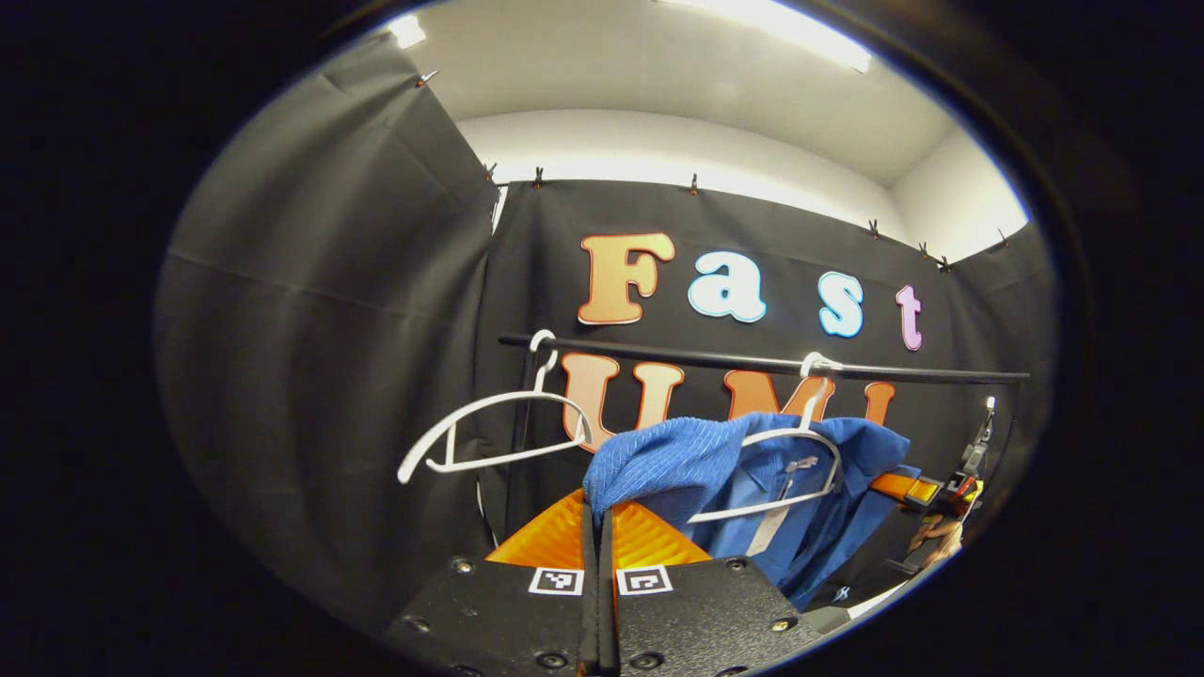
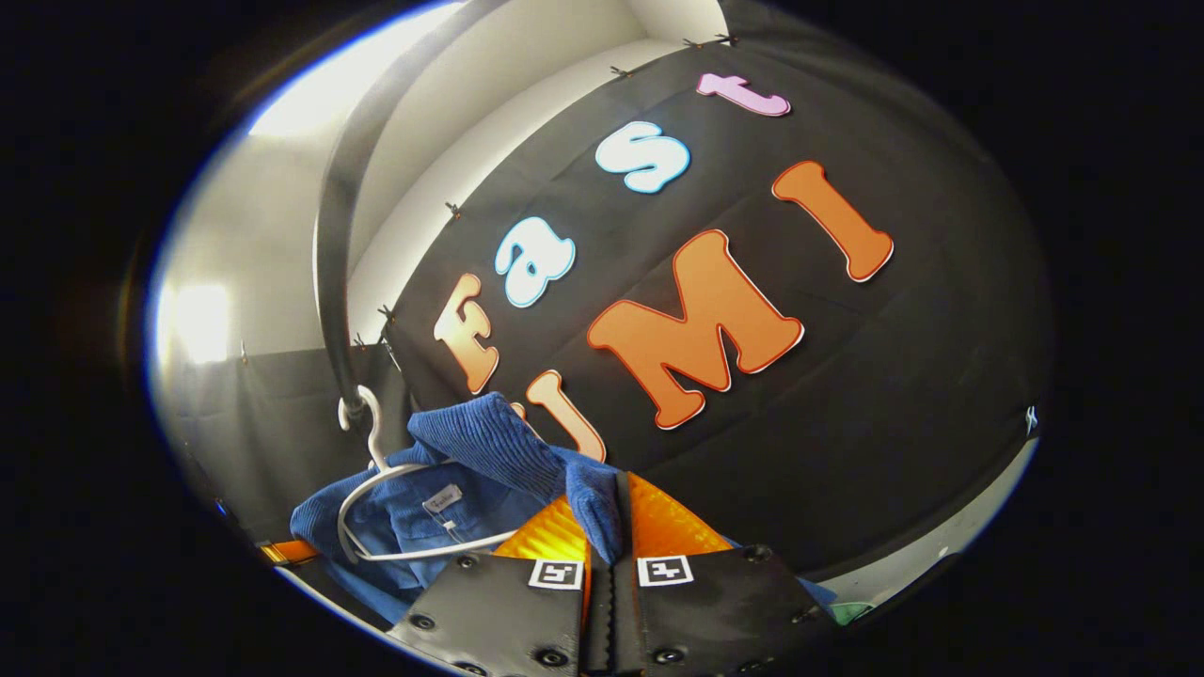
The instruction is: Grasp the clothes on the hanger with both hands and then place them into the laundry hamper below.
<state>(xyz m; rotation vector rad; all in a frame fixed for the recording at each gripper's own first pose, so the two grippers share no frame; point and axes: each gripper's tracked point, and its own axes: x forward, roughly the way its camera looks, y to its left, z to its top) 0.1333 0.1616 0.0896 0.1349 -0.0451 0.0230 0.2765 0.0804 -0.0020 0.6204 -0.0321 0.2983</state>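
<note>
Blue garment [image 1: 696,461] bunched over a white hanger [image 1: 790,470] on the black rail [image 1: 752,362], lifted partly clear of its shoulders. Pinched at one end by the left tongs [image 1: 598,536], closed on a fold; pinched at the other end by the right tongs [image 2: 607,527], likewise closed on cloth. Empty second hanger [image 1: 489,432] just beside, on the same rail. Likely snag: collar catching the hanger arm and dragging it off the rail. Thin pinch could also slip. Hamper presumably somewhere below.
</note>
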